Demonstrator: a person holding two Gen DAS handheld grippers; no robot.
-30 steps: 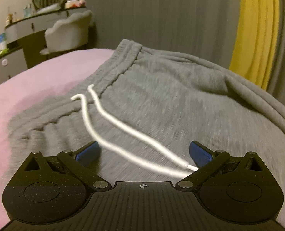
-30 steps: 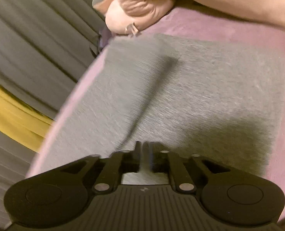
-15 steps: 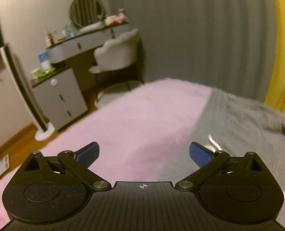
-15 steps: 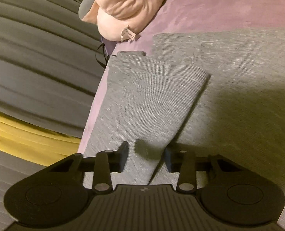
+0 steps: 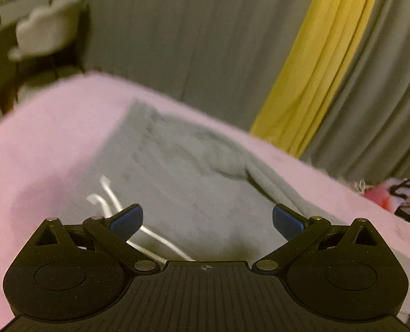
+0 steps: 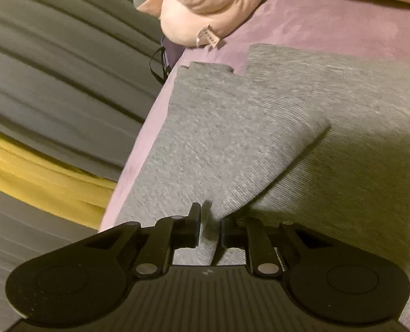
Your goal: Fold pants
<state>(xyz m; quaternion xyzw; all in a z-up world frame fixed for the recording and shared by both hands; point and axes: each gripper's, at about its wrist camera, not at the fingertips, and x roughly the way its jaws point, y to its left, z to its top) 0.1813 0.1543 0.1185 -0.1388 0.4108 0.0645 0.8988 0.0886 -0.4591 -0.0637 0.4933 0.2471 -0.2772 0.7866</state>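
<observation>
Soft, limp grey pants on bed: right tongs just closing, pinching leg fold; left tongs wide open, empty; best gripped at hems, waistband.

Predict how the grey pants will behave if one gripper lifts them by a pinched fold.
The grey pants look soft and creased, so they would probably sag. The white drawstring lies loose, so it would likely dangle. Knit cloth probably grips well.

pink bed, grey pants, pink plush
</observation>
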